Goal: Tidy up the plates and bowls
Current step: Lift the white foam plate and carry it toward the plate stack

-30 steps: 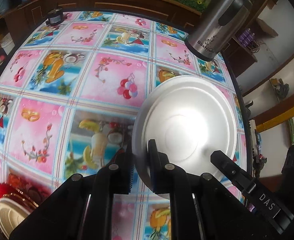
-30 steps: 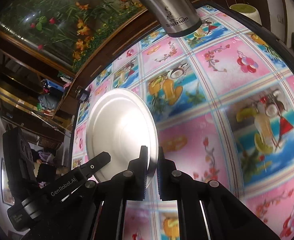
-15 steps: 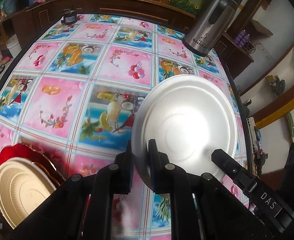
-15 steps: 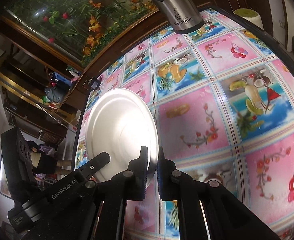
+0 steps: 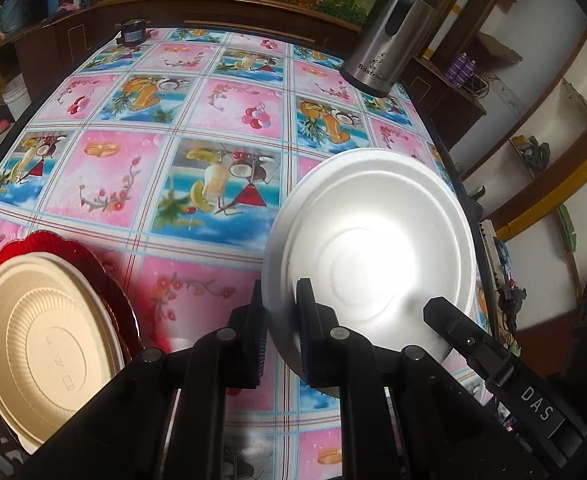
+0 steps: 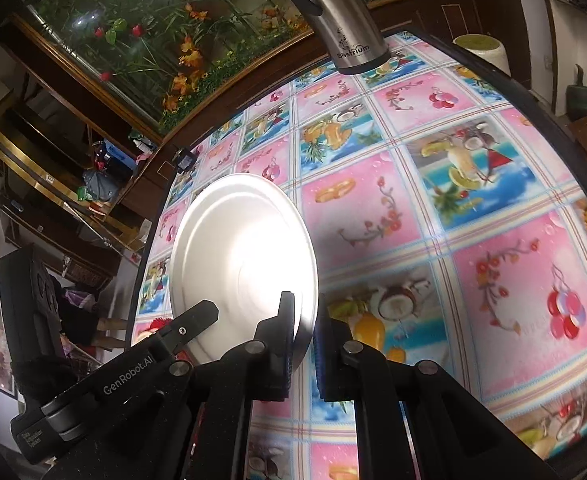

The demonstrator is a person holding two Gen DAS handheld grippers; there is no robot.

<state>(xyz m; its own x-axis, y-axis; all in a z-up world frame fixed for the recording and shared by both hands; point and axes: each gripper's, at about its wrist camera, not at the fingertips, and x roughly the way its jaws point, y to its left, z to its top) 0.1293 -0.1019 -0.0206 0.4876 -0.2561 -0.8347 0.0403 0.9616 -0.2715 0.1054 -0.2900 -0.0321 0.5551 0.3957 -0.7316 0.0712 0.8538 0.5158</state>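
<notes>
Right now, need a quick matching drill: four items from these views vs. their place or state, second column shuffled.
Items:
1. white plate
2. beige plate
3. red plate
4. steel flask

States:
A. upright at the table's far edge
B. lying on the red one
C. gripped at its rim from both sides
D. under another, scalloped edge showing

Pairs: 1-C, 2-B, 3-D, 4-A

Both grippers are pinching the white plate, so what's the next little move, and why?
Probably carry the white plate left and down toward the tan plate stacked on the red plate. The left gripper and right gripper each pinch its rim, it hangs above the table, and that stack is the only other dishware in view.
</notes>
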